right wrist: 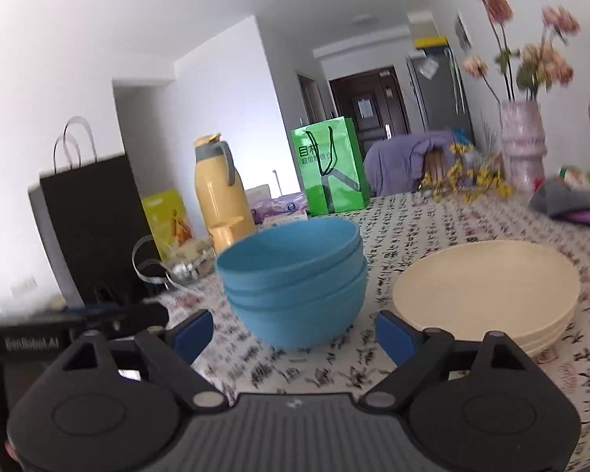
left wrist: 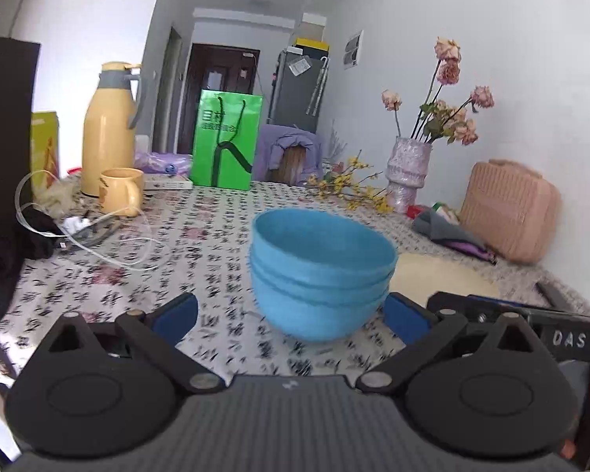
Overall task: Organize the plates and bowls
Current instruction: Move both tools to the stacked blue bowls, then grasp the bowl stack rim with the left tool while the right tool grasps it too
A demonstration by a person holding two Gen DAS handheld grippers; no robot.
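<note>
A stack of three blue bowls [left wrist: 322, 271] stands on the patterned tablecloth; it also shows in the right wrist view [right wrist: 295, 279]. A stack of cream plates [right wrist: 487, 291] sits to its right; part of it shows in the left wrist view [left wrist: 440, 275]. My left gripper [left wrist: 291, 314] is open and empty, just short of the bowls. My right gripper [right wrist: 295, 332] is open and empty, also just in front of the bowls. The other gripper's body shows at each view's edge.
At the back stand a yellow thermos [left wrist: 108, 126], a yellow mug [left wrist: 122, 190], a green bag [left wrist: 226, 141], a black bag [right wrist: 90, 228], a vase of flowers [left wrist: 409, 173] and a pink case [left wrist: 507, 208]. Clear tubing [left wrist: 98, 236] lies left.
</note>
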